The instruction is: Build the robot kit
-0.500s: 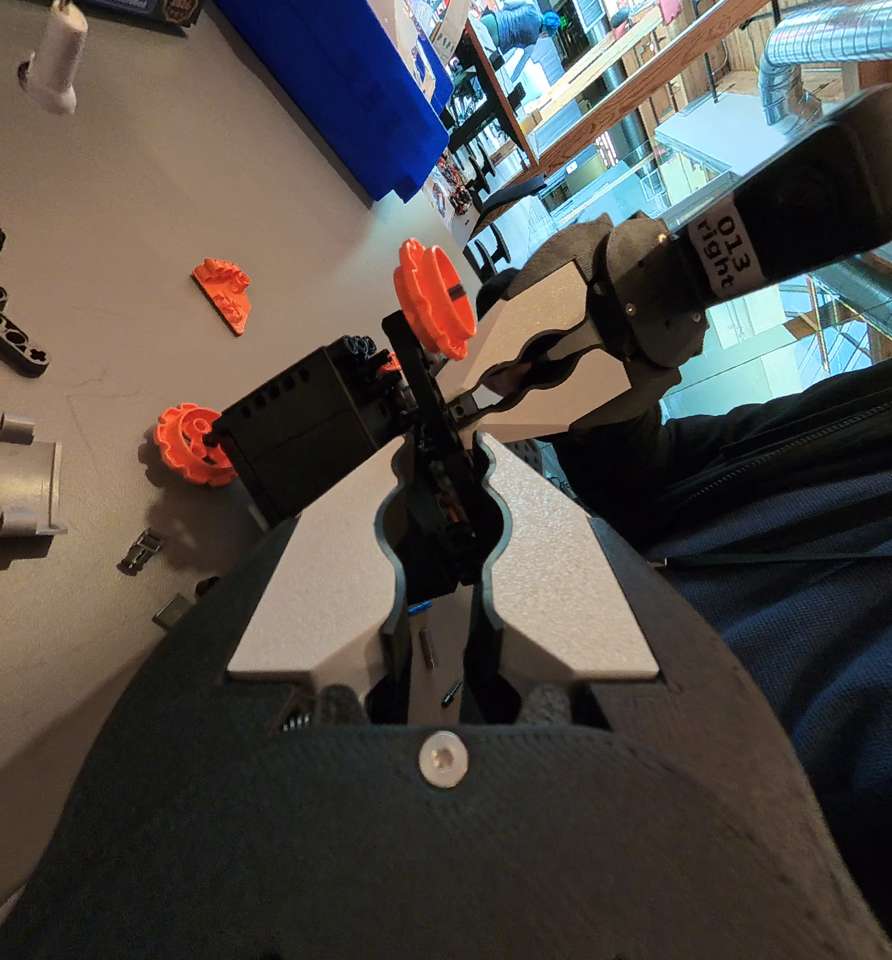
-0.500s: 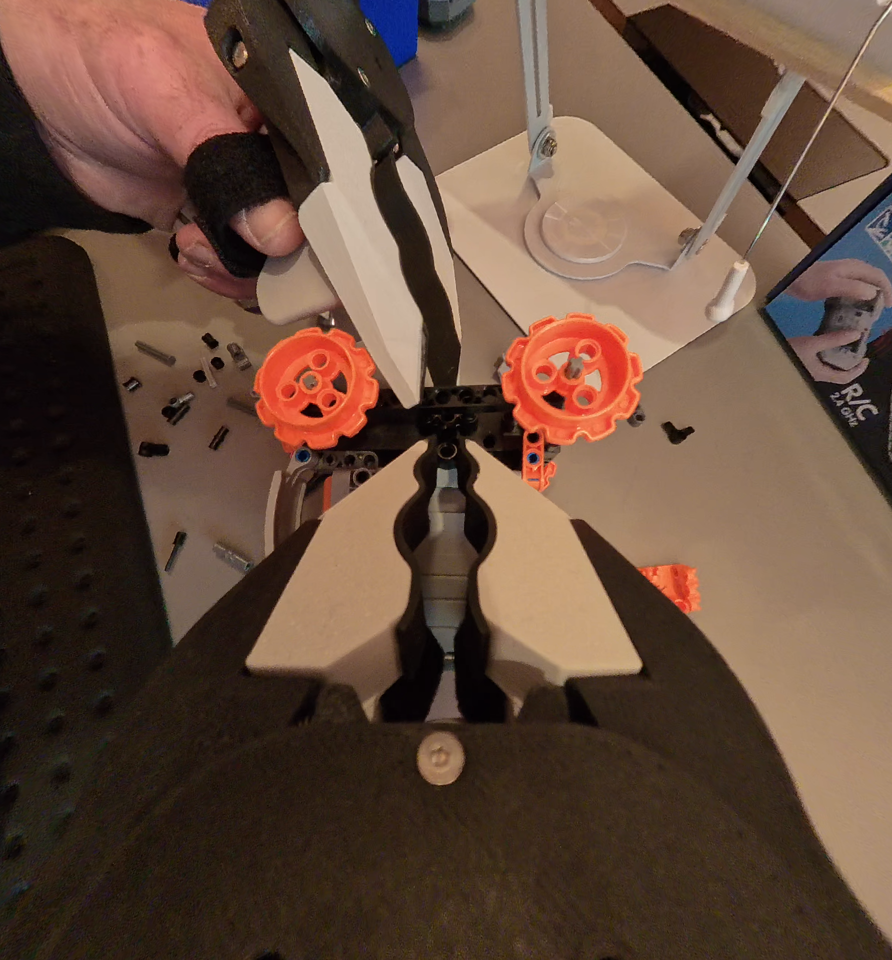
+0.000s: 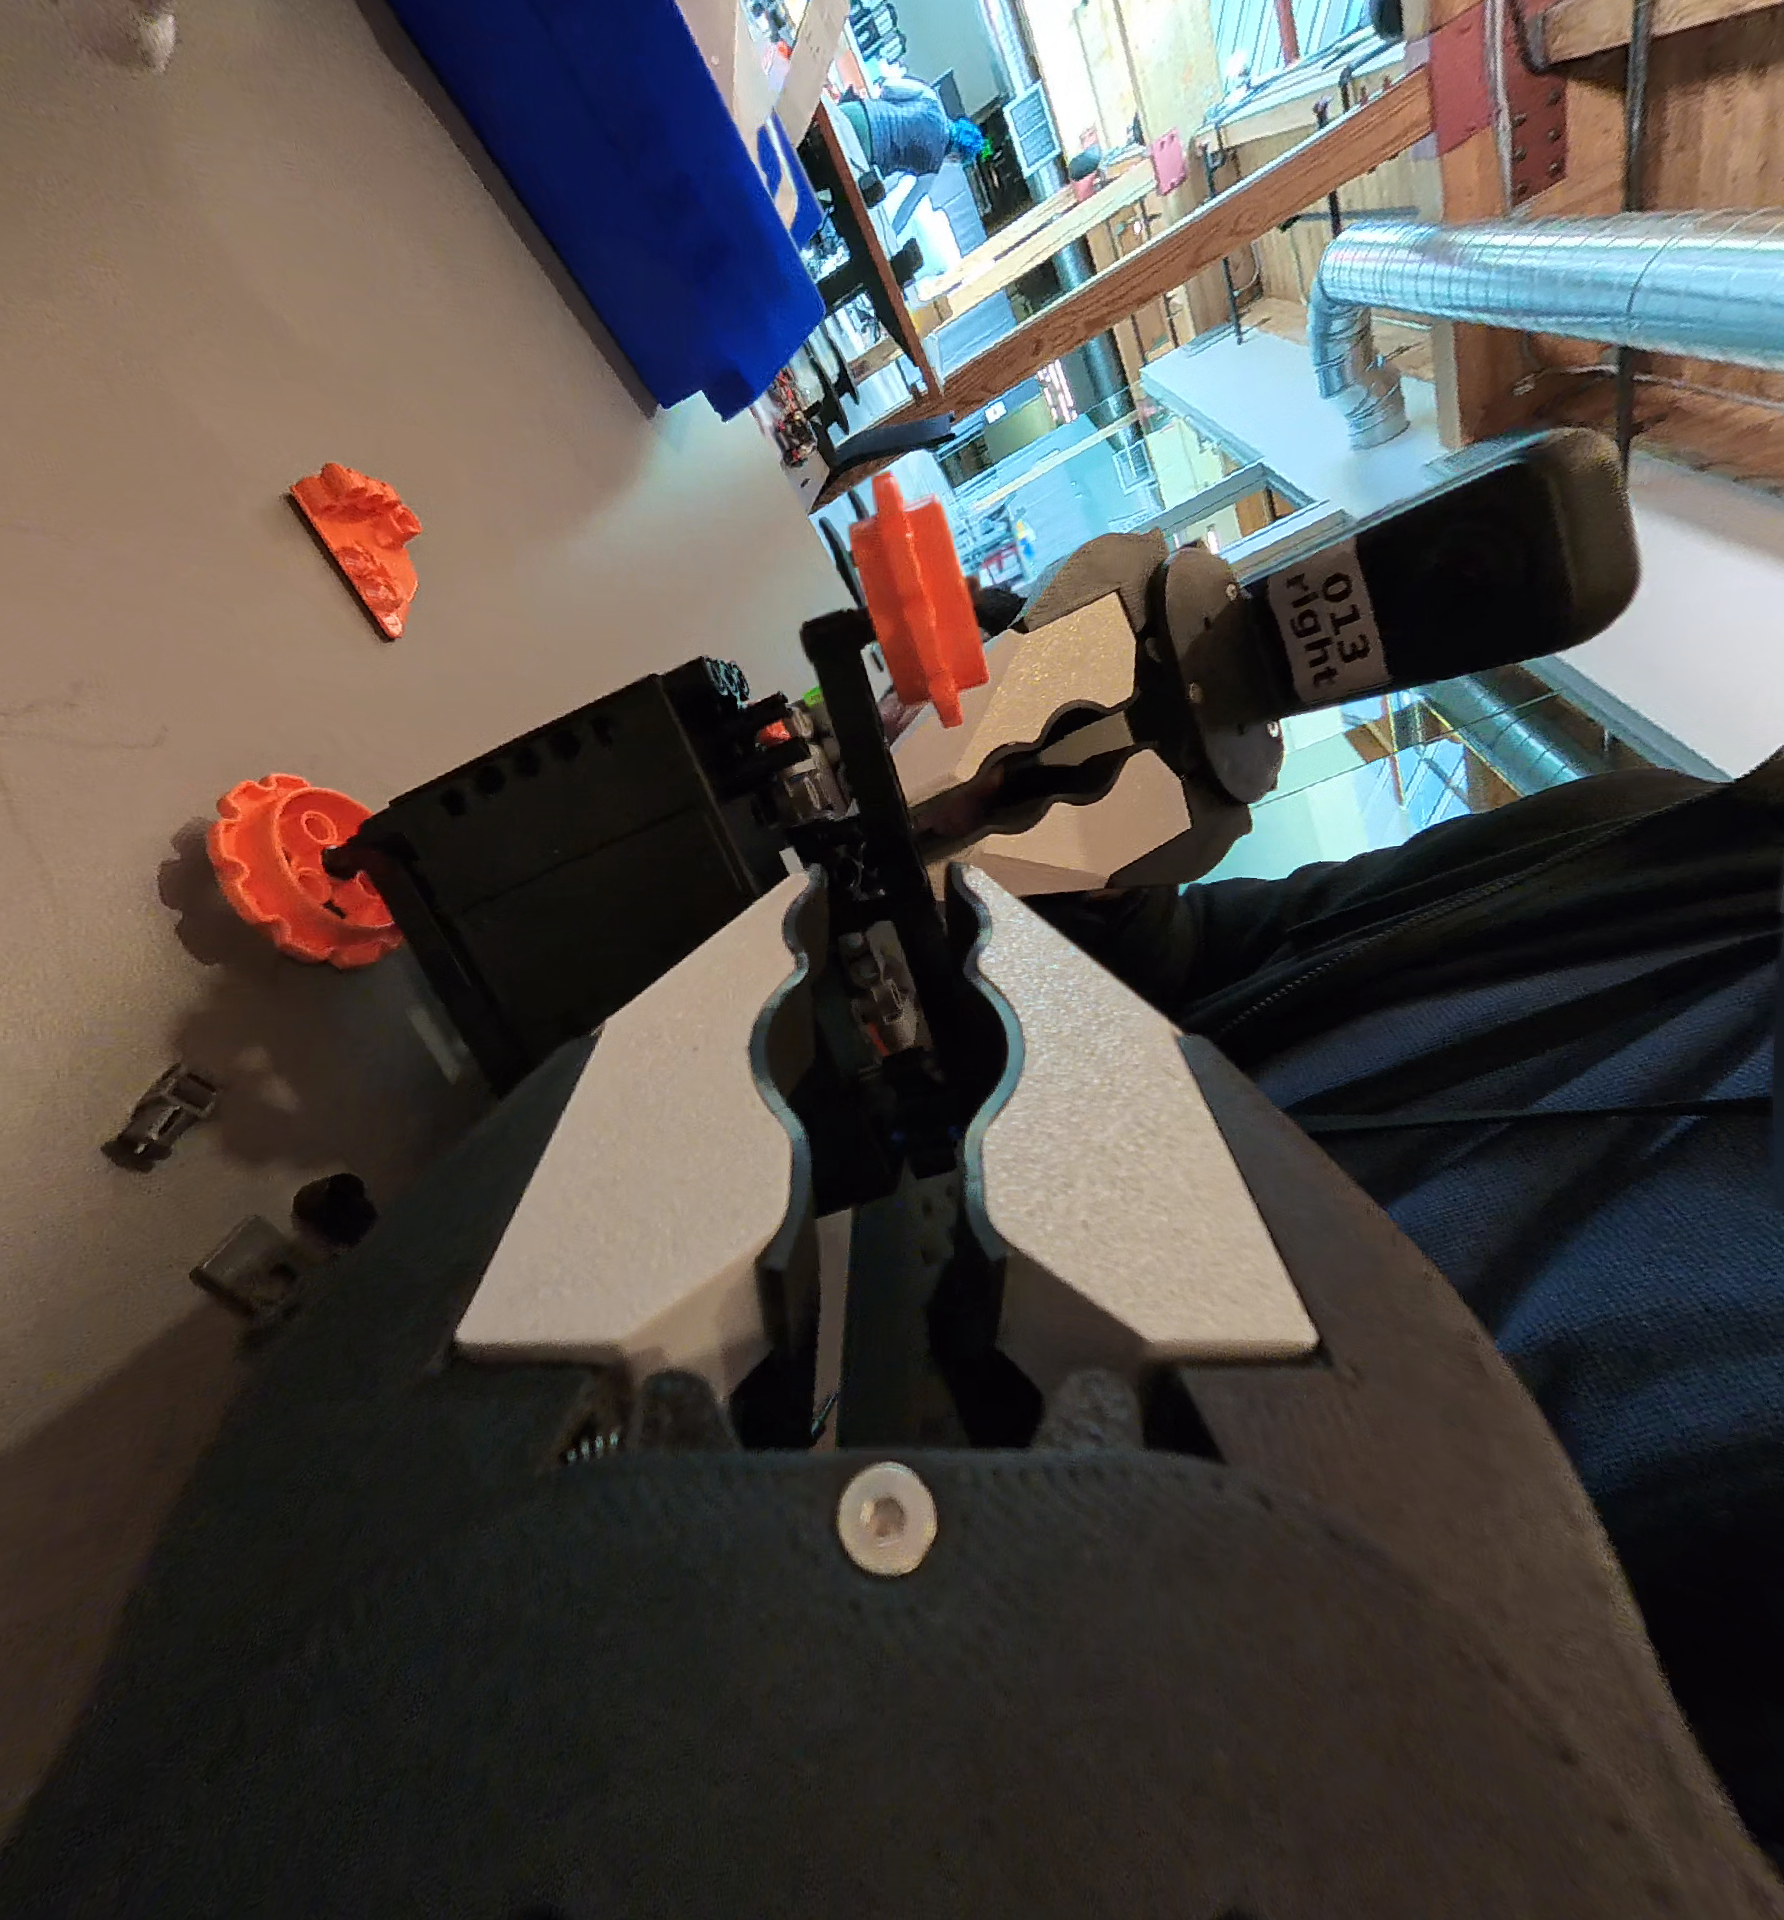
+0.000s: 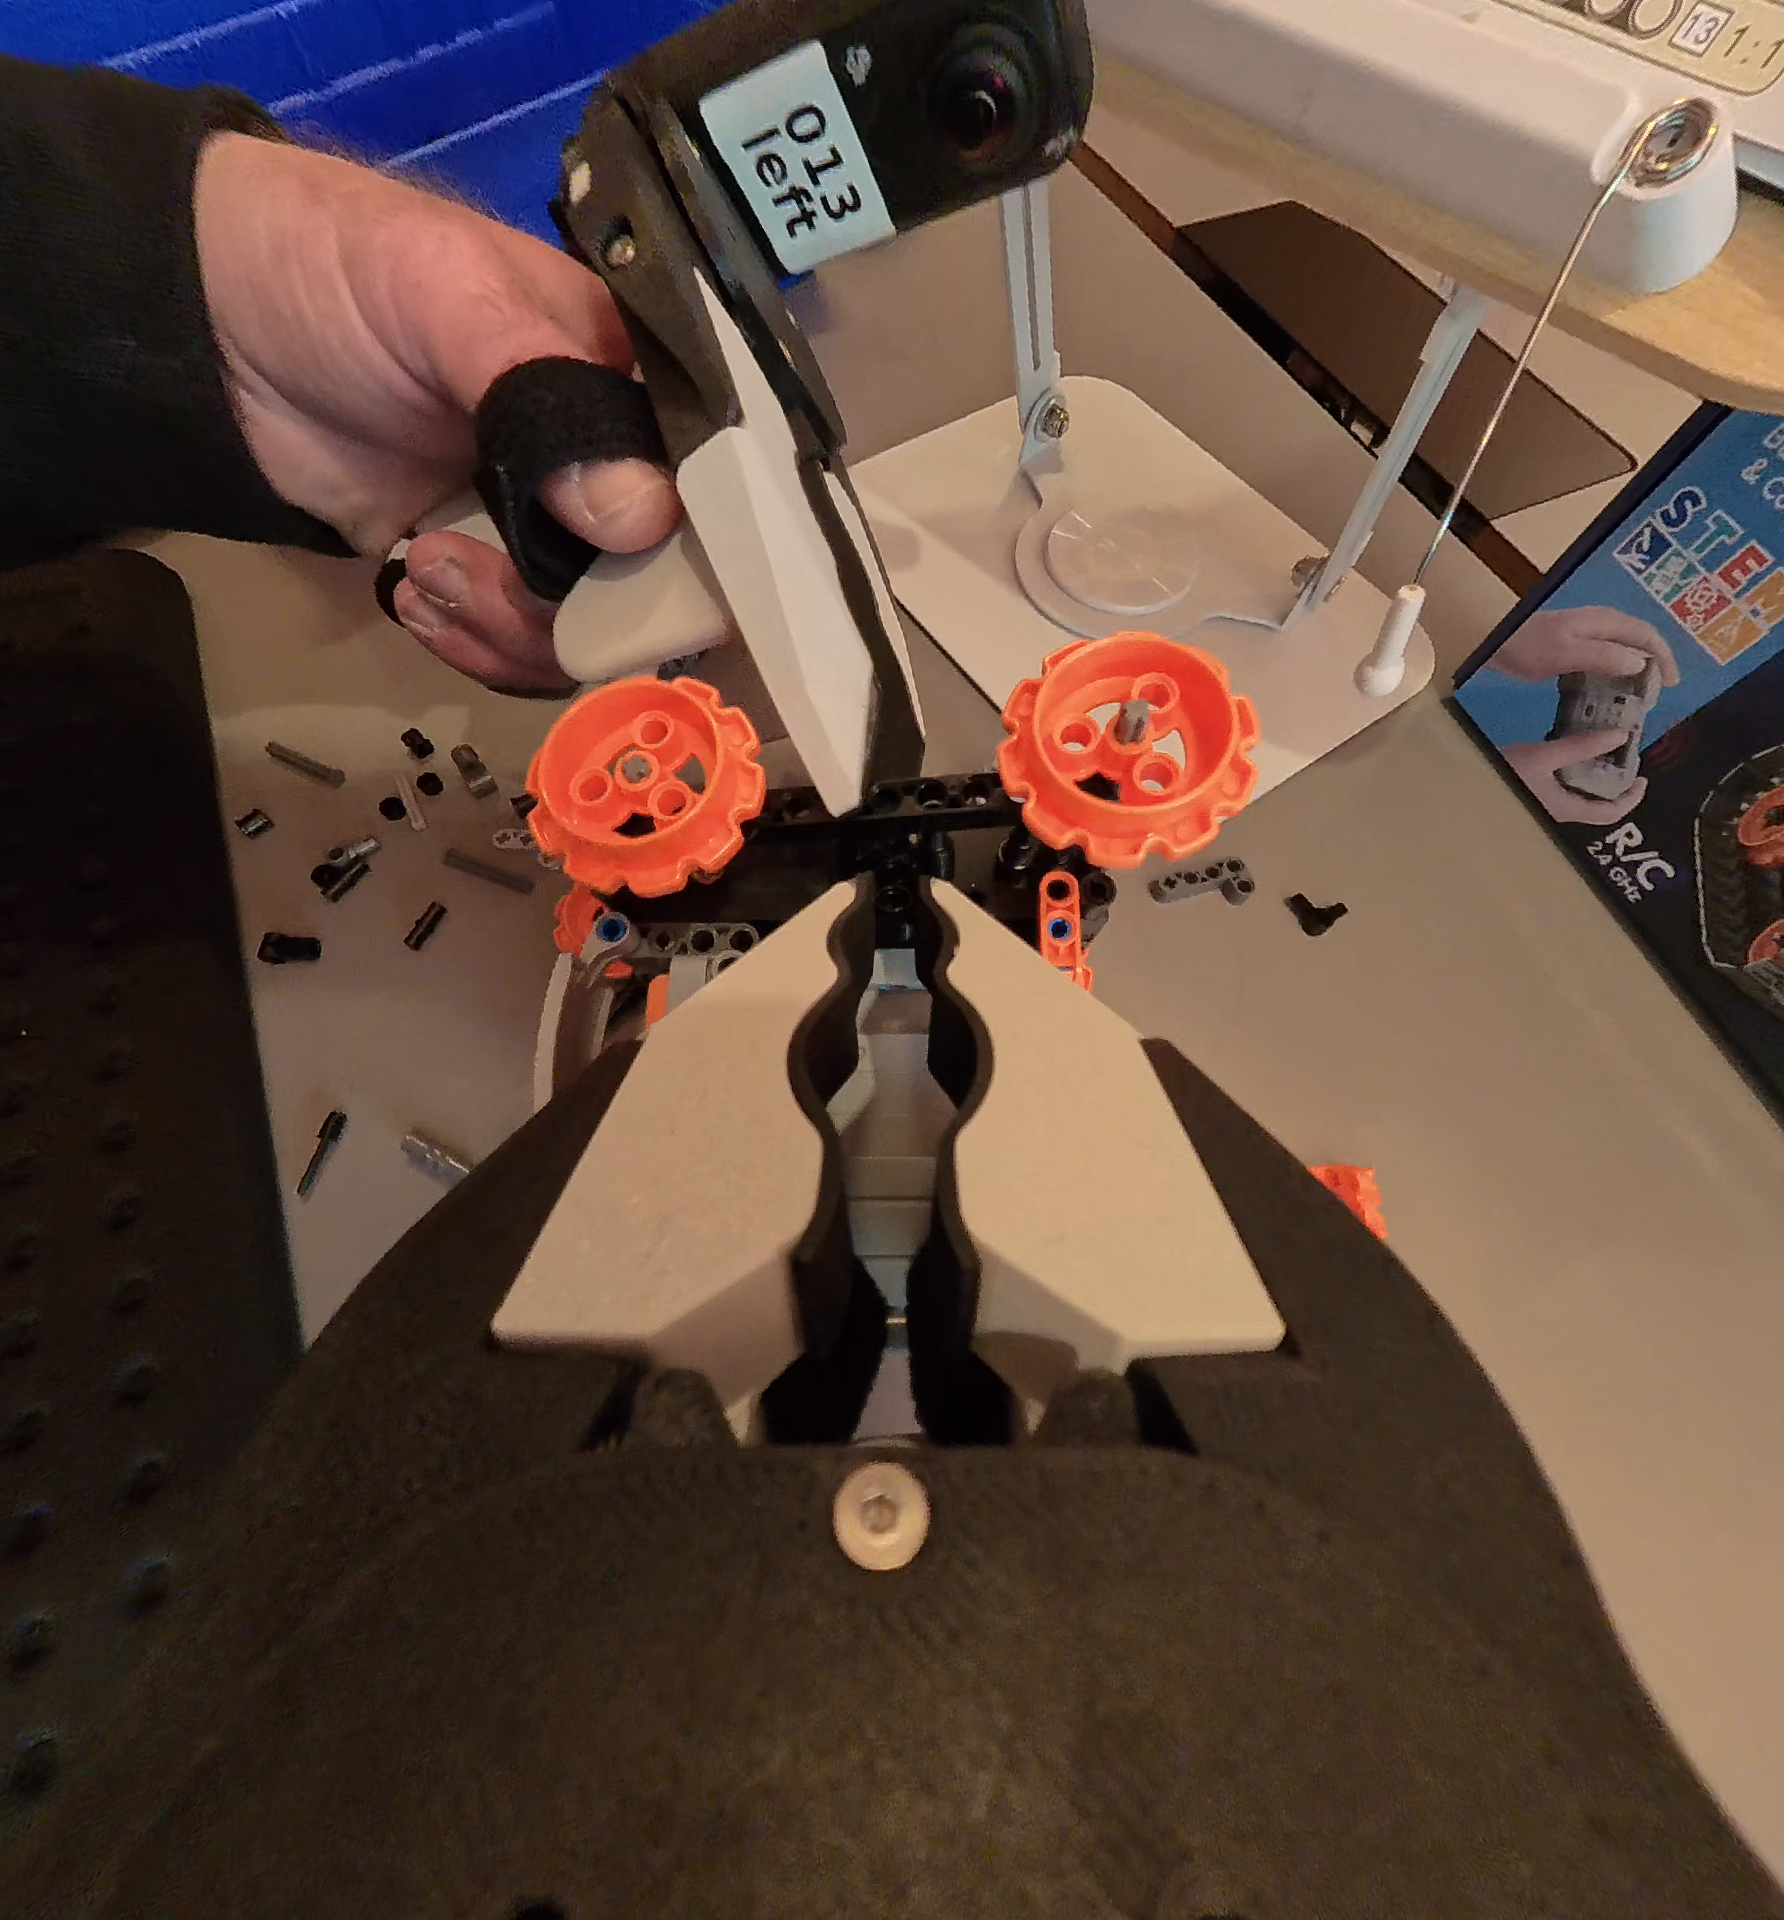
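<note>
Left claw (image 3: 883,894) clamped on black perforated beam (image 3: 867,769) of black-and-grey brick model with orange toothed wheels (image 4: 898,831). Right claw (image 4: 893,894) closed onto model's black centre block, beam just beyond tips. Wheels at 11 (image 4: 647,781) and 1 o'clock (image 4: 1127,746). Small dark pins (image 4: 348,862) scattered on grey counter (image 4: 1387,1039) at 9 o'clock; blue printed box (image 4: 1698,748) at 3 o'clock.

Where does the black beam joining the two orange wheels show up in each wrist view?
Left wrist view: the black beam runs steeply up the centre, end-on, between the left gripper fingers.
Right wrist view: it lies level across the upper middle, just beyond the right gripper.
Shared landmark: the orange wheel with the grey axle.
</note>
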Demonstrator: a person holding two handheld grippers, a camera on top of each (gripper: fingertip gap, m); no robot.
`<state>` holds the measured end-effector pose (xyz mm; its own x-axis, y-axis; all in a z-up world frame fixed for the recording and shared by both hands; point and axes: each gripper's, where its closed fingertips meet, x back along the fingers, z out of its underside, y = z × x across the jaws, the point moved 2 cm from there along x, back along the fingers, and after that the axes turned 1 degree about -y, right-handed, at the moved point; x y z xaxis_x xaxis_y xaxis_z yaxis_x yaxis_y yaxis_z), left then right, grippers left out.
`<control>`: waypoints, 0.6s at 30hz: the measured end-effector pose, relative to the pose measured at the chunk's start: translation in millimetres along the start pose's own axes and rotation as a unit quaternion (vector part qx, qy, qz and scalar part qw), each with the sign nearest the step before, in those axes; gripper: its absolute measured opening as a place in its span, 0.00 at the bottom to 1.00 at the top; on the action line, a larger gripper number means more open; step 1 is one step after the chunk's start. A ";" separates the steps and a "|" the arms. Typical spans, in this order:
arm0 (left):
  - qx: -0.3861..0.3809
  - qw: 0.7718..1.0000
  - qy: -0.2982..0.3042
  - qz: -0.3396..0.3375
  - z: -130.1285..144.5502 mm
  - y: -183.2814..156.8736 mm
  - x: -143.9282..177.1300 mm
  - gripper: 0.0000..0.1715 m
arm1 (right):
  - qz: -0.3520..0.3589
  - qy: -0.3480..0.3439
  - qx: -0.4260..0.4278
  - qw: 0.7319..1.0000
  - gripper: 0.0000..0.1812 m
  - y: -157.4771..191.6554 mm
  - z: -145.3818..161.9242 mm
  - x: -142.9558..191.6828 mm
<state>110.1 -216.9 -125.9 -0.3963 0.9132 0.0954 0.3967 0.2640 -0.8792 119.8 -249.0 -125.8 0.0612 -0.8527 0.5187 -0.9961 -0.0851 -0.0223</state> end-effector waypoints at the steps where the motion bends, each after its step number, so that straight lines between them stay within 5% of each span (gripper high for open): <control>1: 0.002 1.000 -0.001 0.002 0.7 0.7 0.2 0.11 | 0.000 -0.003 0.002 1.000 0.02 0.7 -0.3 0.2; 18: -0.023 0.998 -0.061 -0.009 2.8 -0.1 -0.3 0.10 | -0.006 -0.015 0.009 1.000 0.02 1.7 -1.8 0.5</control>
<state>107.8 -218.1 -127.1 -0.5004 0.8643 0.0502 0.4251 0.2958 -0.8555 118.0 -248.7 -124.0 0.0747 -0.8663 0.4939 -0.9940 -0.1043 -0.0325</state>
